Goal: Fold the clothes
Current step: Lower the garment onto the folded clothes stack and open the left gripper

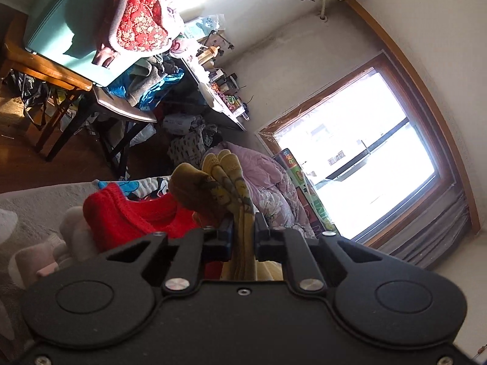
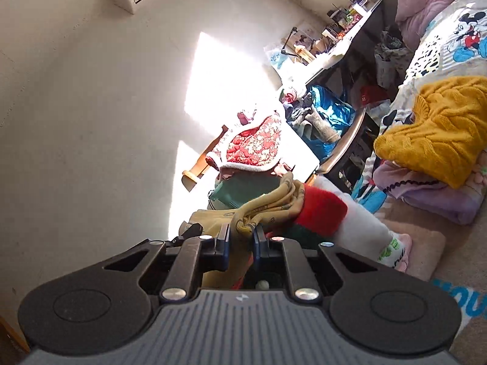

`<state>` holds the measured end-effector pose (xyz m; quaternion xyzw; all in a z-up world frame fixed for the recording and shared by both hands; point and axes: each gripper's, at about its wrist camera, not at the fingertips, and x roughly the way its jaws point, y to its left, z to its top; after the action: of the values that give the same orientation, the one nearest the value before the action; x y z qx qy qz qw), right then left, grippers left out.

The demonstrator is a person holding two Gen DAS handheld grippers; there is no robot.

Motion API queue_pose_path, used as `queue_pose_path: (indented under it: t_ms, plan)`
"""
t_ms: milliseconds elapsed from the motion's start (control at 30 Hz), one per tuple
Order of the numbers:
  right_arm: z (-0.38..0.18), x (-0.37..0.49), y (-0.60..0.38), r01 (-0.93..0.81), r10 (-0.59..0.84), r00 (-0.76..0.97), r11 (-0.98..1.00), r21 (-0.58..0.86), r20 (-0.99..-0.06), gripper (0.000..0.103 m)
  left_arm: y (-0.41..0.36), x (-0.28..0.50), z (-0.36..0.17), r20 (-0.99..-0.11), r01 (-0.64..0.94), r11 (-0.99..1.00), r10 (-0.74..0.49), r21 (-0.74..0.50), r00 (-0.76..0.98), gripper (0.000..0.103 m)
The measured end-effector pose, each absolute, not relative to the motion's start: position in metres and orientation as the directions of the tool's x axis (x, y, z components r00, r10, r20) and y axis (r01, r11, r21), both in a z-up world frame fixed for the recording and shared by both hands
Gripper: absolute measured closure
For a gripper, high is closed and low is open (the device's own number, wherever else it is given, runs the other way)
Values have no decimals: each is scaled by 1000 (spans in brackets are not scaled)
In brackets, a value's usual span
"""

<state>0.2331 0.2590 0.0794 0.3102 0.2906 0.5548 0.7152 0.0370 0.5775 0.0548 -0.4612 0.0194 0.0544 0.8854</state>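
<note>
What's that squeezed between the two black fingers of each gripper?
A yellow printed garment. In the left wrist view it bunches between the left gripper; in the right wrist view the right gripper pinches a twisted edge of it.

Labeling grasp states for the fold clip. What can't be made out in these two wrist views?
- Yellow garment: left wrist view, its lower part drops behind the left gripper body, so its type and full shape are unclear.
- Same yellow garment: right wrist view, bunched at the right gripper; print unreadable.
- Window: overexposed, outside washed out.
- Desk clutter: too small to identify.
</note>
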Motion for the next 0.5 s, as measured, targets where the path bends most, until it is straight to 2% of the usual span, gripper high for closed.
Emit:
queue_pose_path:
  t_ms: [100,167,233,267,300,333,367,433,500]
  plan:
    - [116,252,254,-654,973,228,138,744,20,87,572,30,78,40,-26,595,98,-803,994,94]
    - [118,261,253,-650,973,229,151,745,2,87,569,27,79,45,-31,581,116,-813,992,94]
    - [99,263,249,-620,969,237,202,758,-64,86,569,26,62,-56,-127,521,150,-844,987,94]
    - [89,263,248,-605,966,240,227,763,-97,84,565,25,52,-135,-200,524,160,-828,978,91]
    - [80,264,246,-589,961,243,253,767,-130,80,560,25,41,-222,-281,536,173,-796,960,77]
    - [70,265,244,-574,956,245,279,770,-163,78,555,24,31,-307,-358,546,186,-757,933,74]
    - [61,266,242,-558,949,246,304,772,-196,67,550,24,21,-389,-431,555,201,-711,899,74]
    - [41,267,238,-525,933,246,355,773,-261,53,539,7,24,-346,-430,572,256,-698,902,68]
    - [22,269,234,-493,914,244,406,770,-325,53,528,-5,35,-277,-421,609,320,-672,906,66]
